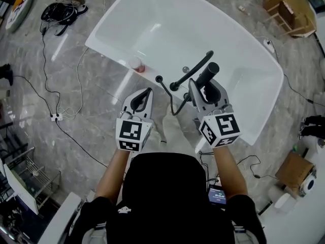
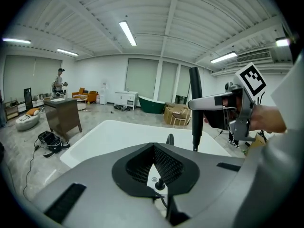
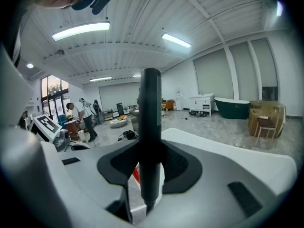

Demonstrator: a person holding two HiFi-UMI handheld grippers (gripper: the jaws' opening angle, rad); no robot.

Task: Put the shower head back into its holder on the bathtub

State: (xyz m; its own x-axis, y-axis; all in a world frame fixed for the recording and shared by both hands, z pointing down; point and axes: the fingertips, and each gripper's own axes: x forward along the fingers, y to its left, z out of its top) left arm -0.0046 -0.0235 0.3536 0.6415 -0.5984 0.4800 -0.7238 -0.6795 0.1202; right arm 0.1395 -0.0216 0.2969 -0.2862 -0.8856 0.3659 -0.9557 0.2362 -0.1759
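My right gripper (image 1: 202,87) is shut on the black shower head (image 1: 208,74), which stands upright between its jaws (image 3: 150,127) over the near rim of the white bathtub (image 1: 109,55). Its black hose (image 1: 170,99) loops down to a small fitting (image 1: 159,79) on the rim, beside the curved black spout (image 1: 193,70). My left gripper (image 1: 147,91) hovers just left of the hose, jaws shut with nothing visibly held. From the left gripper view I see the shower head (image 2: 195,103) in the right gripper (image 2: 228,110), and the tub (image 2: 109,132) beyond.
A pink cup (image 1: 136,64) sits on the tub rim. Black cables (image 1: 63,11) and a power strip (image 1: 56,117) lie on the marble floor at left. Cardboard boxes (image 1: 287,6) stand far right, a wire rack (image 1: 30,177) near left. A person (image 2: 59,80) stands far off.
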